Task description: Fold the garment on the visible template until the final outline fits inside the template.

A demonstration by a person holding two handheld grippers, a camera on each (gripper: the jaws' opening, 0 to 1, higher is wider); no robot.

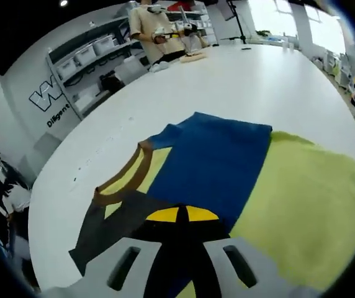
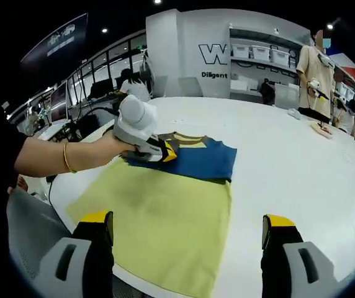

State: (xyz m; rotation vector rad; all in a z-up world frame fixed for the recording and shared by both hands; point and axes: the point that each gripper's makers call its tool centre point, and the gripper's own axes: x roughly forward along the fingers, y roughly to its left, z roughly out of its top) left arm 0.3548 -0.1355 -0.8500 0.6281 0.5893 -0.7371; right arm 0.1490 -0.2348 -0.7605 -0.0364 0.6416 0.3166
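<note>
The garment lies on the white table (image 2: 289, 167). Its yellow-green body (image 2: 159, 217) spreads toward me, and a blue panel (image 2: 202, 160) is folded across its far end. In the left gripper view I see the blue panel (image 1: 218, 164), the yellow-green part (image 1: 308, 211), a brown collar (image 1: 131, 177) and a dark grey sleeve (image 1: 106, 230). My left gripper (image 1: 180, 215) is shut, its yellow tips together on the garment's blue and grey edge. A hand holds that left gripper (image 2: 165, 152) at the fold. My right gripper (image 2: 187, 226) hovers open over the yellow-green body with nothing between its jaws.
A person (image 2: 314, 74) stands at the far side of the table with small items (image 2: 320, 128) on it. Shelves with white bins (image 1: 90, 53) line the wall. A chair (image 2: 35, 230) stands by the near left edge.
</note>
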